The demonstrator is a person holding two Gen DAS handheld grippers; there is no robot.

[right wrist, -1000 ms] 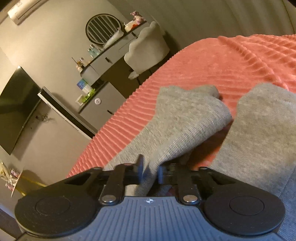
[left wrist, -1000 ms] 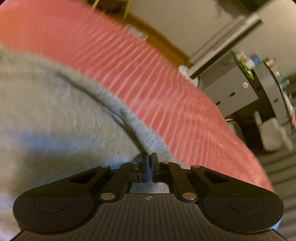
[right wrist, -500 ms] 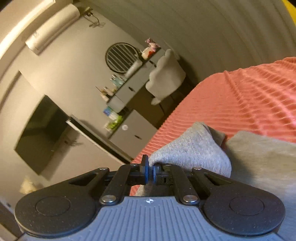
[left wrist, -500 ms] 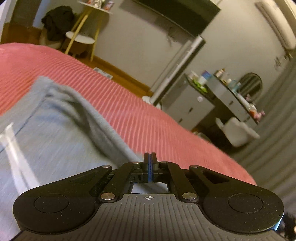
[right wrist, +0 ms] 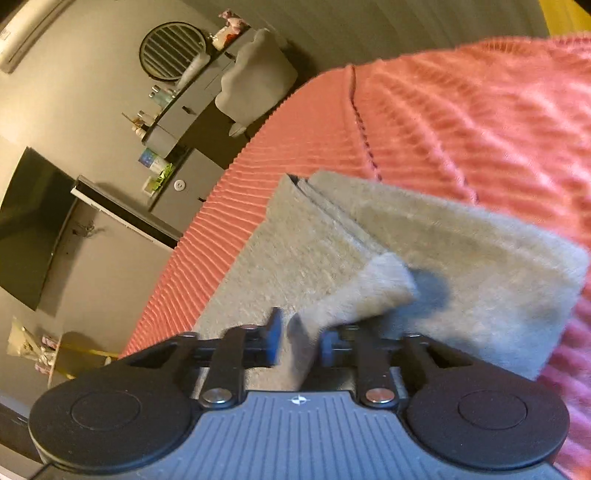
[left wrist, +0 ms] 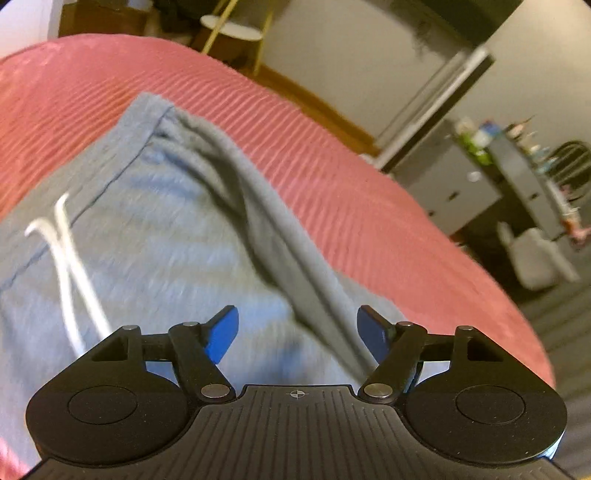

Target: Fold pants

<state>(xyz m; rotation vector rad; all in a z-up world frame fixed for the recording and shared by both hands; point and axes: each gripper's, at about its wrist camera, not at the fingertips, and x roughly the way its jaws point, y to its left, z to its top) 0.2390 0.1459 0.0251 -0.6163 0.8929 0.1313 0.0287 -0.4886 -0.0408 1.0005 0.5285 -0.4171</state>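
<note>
Grey sweatpants [left wrist: 155,229] lie on a pink ribbed bedspread [left wrist: 332,177]. In the left wrist view I see the waistband end with a white drawstring [left wrist: 62,258]. My left gripper [left wrist: 297,332] is open just above the cloth, its blue pads [left wrist: 221,334] wide apart and empty. In the right wrist view the leg ends [right wrist: 424,236] lie stacked on the bedspread [right wrist: 480,122]. My right gripper [right wrist: 298,334] stands partly open, with a fold of grey leg cloth [right wrist: 354,299] between its fingers.
Beyond the bed's edge stand a grey dresser with small items [right wrist: 184,110], a round mirror [right wrist: 171,50], a pale chair [right wrist: 255,77], a dark TV [right wrist: 26,229] and a small round side table [left wrist: 231,33].
Both grippers were shut on the pants and lifted; now they are low over the bed. The left has opened wide and let go. The right has begun to open, cloth still between its fingers.
</note>
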